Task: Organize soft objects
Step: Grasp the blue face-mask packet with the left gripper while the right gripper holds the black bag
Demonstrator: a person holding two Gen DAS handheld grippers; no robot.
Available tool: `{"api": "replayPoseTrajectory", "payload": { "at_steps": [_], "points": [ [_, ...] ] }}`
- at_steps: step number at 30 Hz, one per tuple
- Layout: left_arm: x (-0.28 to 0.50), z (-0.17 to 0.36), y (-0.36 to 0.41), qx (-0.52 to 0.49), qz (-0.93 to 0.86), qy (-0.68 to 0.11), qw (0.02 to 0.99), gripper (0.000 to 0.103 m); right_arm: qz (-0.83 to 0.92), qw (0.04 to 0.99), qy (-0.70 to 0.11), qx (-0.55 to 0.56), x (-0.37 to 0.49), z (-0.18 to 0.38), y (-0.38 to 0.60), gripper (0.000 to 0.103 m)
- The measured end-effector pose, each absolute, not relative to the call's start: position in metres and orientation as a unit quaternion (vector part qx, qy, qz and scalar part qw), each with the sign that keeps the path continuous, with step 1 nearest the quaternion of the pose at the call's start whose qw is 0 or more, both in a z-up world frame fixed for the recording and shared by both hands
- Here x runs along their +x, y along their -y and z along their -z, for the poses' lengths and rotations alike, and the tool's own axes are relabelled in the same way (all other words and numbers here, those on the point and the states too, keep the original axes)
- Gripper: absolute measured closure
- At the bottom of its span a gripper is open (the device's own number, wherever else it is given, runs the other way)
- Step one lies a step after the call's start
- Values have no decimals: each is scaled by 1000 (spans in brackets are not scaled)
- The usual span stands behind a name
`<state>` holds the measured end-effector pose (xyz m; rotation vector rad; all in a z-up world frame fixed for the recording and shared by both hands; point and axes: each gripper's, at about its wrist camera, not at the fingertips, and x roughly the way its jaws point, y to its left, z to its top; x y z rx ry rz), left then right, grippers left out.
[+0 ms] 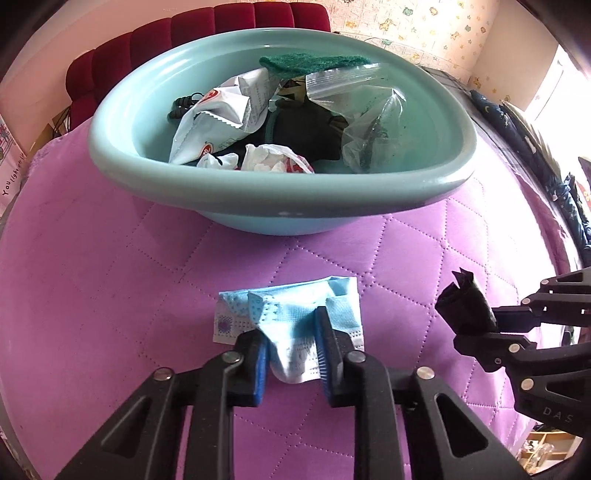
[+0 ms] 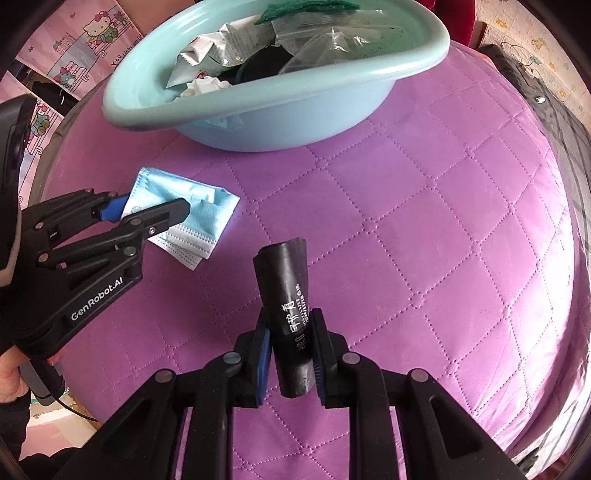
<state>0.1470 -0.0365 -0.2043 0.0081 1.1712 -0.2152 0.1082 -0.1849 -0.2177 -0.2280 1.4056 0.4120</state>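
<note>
A folded blue face mask (image 1: 291, 317) lies on the purple quilted cover (image 1: 110, 277) in front of the basin. My left gripper (image 1: 290, 332) is shut on its near part, and the cloth bunches up between the blue pads. The right wrist view shows the same mask (image 2: 207, 218) with the left gripper (image 2: 155, 206) on it from the left. My right gripper (image 2: 291, 317) is shut on a black roll of plastic bags (image 2: 284, 280) with white print, held above the cover. In the left wrist view the roll (image 1: 465, 306) and right gripper (image 1: 491, 325) are at the right.
A light blue basin (image 1: 295, 188) stands on the cover behind the mask, holding white packets (image 1: 218, 114), clear zip bags (image 1: 369, 122), a green scouring pad (image 1: 314, 62) and dark cloth. A red padded headboard (image 1: 221, 26) stands behind it. Dark fabric (image 1: 517, 129) lies at the right edge.
</note>
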Motion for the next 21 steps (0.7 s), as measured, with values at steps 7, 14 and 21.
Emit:
{"api": "replayPoseTrajectory", "payload": {
  "at_steps": [7,14,21],
  "points": [
    [138,188,36,-16,113,-546,830,97,-197,744,-630,-103,99,205,189,83],
    [119,172,36,-5,105,-538,836,97,-204,751,-619,-109,86,197,194,83],
    [104,158,32,7,102,-534,839,97,-209,760,-606,-105,76,185,202,83]
  ]
}}
